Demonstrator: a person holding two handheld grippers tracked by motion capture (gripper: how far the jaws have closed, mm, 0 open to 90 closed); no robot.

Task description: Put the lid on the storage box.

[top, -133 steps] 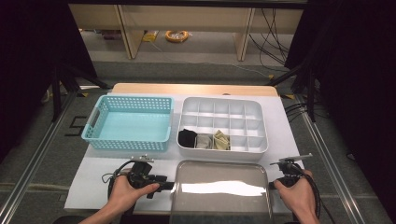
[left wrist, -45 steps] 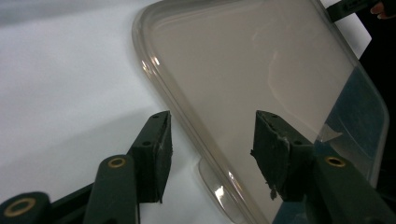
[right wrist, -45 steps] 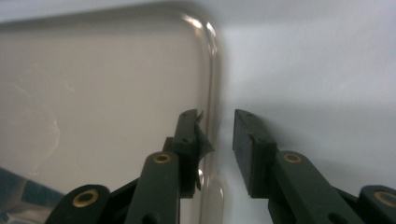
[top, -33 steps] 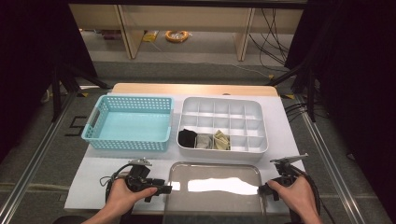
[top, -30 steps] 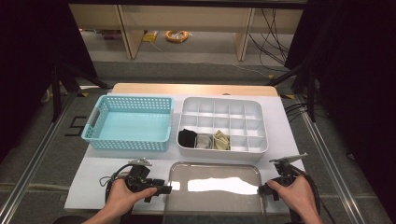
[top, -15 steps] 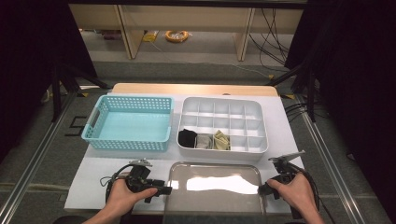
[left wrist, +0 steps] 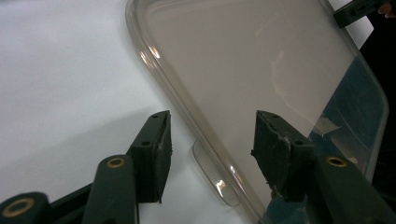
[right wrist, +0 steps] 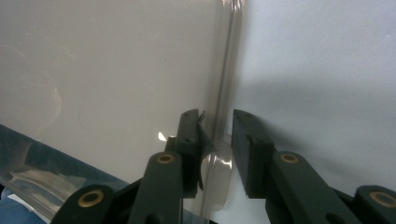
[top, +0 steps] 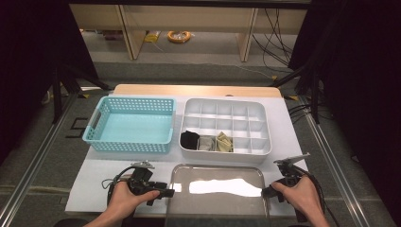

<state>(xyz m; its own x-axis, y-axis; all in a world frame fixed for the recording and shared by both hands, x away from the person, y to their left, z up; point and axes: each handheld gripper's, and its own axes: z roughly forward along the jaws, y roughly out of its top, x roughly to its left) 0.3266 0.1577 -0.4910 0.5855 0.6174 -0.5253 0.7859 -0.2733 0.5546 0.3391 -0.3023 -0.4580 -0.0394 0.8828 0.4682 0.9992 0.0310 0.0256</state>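
Observation:
A clear plastic lid (top: 217, 189) lies flat at the front of the white table cover. My left gripper (top: 168, 192) is at its left edge. In the left gripper view the jaws of this gripper (left wrist: 210, 135) stand open, straddling the lid's rim (left wrist: 187, 112) and its small tab (left wrist: 212, 172) without touching them. My right gripper (top: 265, 191) is at the lid's right edge. Its jaws have just been closing, and the gripper (right wrist: 218, 130) is now shut on the lid's rim (right wrist: 226, 70), with the tab (right wrist: 219, 177) between the pads.
A turquoise basket (top: 135, 100) stands at the back left. Beside it is a white divided organizer (top: 227, 100) with a black item (top: 190, 138), a grey one (top: 206, 142) and an olive one (top: 223, 142) in its front cells. The table's near edge runs just behind the lid.
Since the earliest frame both grippers have drawn in against the lid's side edges. Over the last second the hands and the lid stay where they were.

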